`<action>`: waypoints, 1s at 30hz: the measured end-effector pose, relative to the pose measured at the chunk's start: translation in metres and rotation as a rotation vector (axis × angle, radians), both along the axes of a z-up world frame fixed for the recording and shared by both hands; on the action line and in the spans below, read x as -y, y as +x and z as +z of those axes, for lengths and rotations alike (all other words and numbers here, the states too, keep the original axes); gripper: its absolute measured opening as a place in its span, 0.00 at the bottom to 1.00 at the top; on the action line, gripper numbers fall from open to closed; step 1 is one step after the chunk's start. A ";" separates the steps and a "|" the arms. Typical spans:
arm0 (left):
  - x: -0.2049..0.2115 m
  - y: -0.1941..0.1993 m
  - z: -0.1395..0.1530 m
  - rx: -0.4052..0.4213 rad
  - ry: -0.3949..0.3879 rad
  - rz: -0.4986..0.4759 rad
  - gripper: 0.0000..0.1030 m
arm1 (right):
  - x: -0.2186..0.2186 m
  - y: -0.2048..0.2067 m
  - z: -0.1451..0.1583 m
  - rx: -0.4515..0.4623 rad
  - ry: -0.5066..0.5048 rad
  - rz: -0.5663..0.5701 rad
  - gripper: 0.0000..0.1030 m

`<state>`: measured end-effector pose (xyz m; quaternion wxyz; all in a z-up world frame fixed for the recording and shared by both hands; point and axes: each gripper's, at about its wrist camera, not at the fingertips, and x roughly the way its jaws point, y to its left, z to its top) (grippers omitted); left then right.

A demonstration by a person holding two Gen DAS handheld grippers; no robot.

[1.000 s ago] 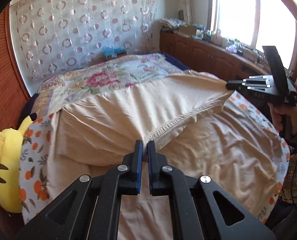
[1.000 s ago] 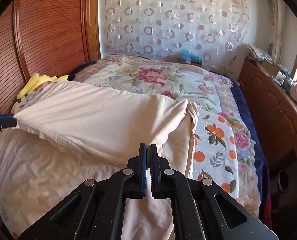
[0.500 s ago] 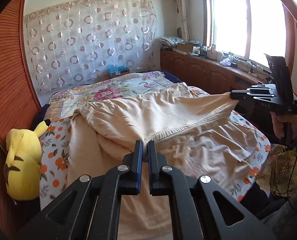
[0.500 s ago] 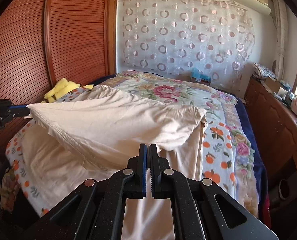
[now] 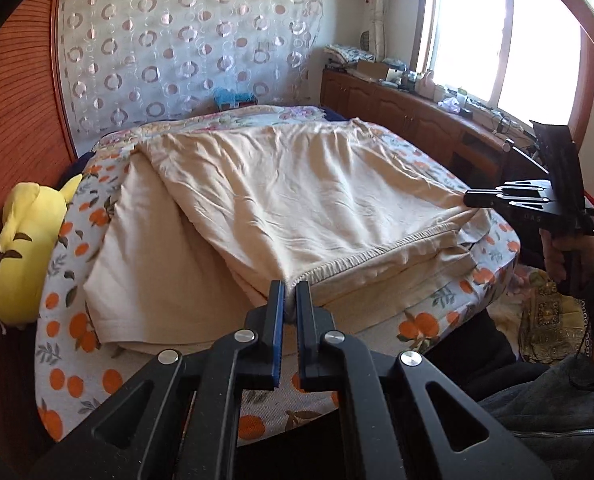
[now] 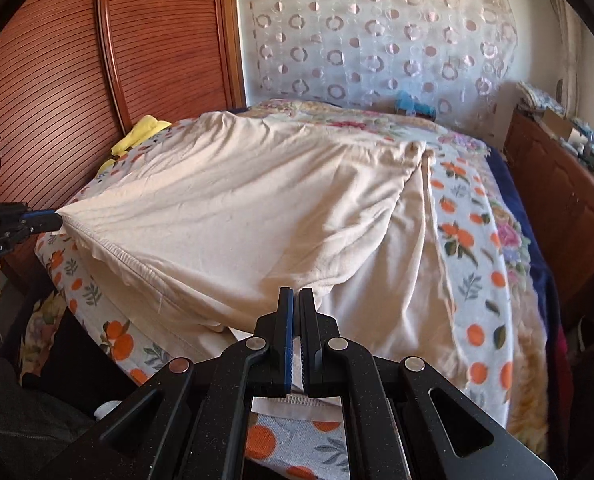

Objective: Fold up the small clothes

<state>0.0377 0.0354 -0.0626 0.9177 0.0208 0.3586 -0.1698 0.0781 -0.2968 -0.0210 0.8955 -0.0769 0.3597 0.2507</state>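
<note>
Left gripper (image 5: 289,294): jaws pinched on one corner of the cream garment (image 5: 297,200)
Right gripper (image 6: 296,300): clamped on the other corner — hem stretched taut between both
Garment: folded over itself on the orange-print bedspread (image 5: 73,360)
Yellow plush (image 5: 25,248): at the bed's left edge

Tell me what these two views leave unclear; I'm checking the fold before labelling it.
- Garment type: the cream elastic-hemmed cotton garment is doubled over, its lower layer covered, in both views.
- Right gripper: the fingers hide the pinched hem; the left wrist view shows it side-on.
- Left gripper: cloth between the fingers is barely visible.
- Yellow plush toy: face turned away.
- Windowsill clutter: too small, backlit.
</note>
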 end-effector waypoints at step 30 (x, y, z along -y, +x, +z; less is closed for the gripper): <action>-0.054 0.024 -0.029 -0.080 -0.027 0.180 0.77 | 0.054 0.019 -0.035 -0.047 0.030 -0.270 0.58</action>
